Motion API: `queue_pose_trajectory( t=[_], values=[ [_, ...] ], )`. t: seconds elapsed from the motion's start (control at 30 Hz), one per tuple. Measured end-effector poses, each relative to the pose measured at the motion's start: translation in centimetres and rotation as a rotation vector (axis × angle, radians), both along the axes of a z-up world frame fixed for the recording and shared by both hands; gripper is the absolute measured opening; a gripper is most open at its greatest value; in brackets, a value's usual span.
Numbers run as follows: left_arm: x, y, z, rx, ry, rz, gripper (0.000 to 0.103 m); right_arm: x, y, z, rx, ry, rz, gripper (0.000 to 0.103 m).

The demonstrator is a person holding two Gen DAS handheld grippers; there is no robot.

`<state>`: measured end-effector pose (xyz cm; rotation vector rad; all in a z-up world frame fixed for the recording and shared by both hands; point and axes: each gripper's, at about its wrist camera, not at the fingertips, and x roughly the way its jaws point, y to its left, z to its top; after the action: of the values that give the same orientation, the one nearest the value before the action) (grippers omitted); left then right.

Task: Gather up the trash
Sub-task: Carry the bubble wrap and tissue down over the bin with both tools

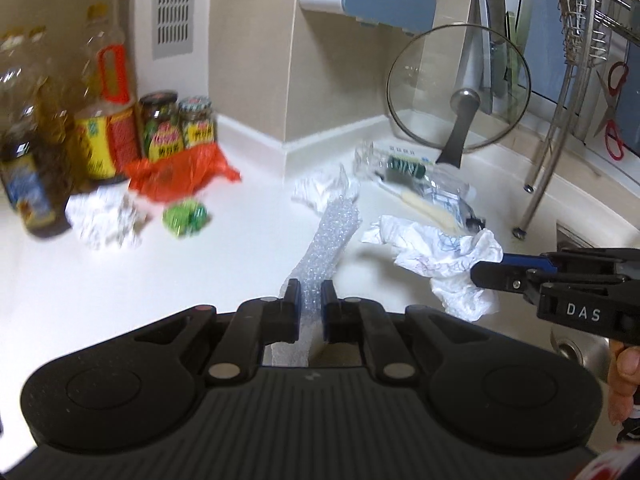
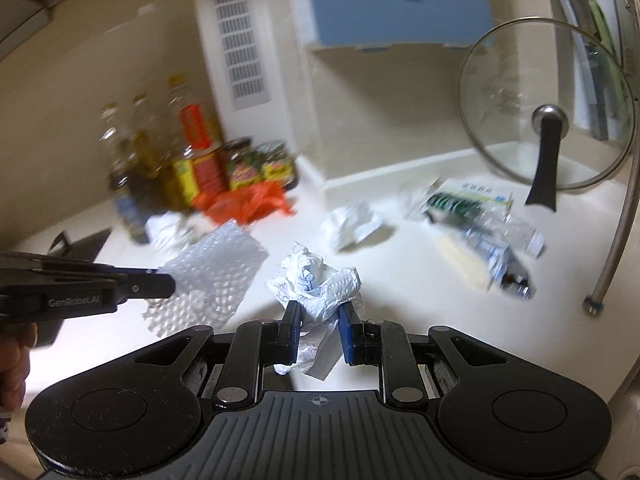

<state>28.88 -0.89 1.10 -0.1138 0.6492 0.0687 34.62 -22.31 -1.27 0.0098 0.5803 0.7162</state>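
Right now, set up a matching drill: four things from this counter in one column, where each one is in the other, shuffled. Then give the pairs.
Things
1. bubble wrap
2. crumpled white paper
3. glass lid
4. orange plastic bag

Places
A. leaning against the wall
B. clamped in the right gripper
C. lying in front of the jars
D. clamped in the left gripper

Pairs: 1-D, 2-B, 3-A, 4-C
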Motion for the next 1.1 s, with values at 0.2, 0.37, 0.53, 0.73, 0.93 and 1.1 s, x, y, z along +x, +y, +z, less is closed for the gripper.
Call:
queue_pose_trajectory(
  t=[0.2,0.37,0.53,0.73,0.93,1.1],
  values=[
    [-3.9,-0.2,-1.7,-0.034,0.063,0.001,0.009,-3.0,0.0,-1.4,-0.047,0.044,0.055,0.021],
    [-6.2,0.2,-3.8,-0.095,0.118,0.029,0.009,-4.8,0.5,-2.8,-0.097,0.074,0.099,0.021],
    [-7.2,0.3,-6.3,-0.150,0.175,0.050,0.009,-6.0,1.3,-4.3,-0.137,0.100,0.139,0.021],
    [-7.4,0.3,-9.1,-0.179,0.246,0.075,0.009,-6.8,2.7,-7.0,-0.210,0.138,0.197,0.021],
    [-7.5,0.6,-11.3,-0.203,0.308,0.104,0.009,-6.9,3.6,-9.4,-0.279,0.192,0.237,0.021],
    [-7.3,0.7,-13.0,-0.209,0.360,0.112,0.009,-6.5,4.5,-11.7,-0.329,0.253,0.255,0.021]
  ],
)
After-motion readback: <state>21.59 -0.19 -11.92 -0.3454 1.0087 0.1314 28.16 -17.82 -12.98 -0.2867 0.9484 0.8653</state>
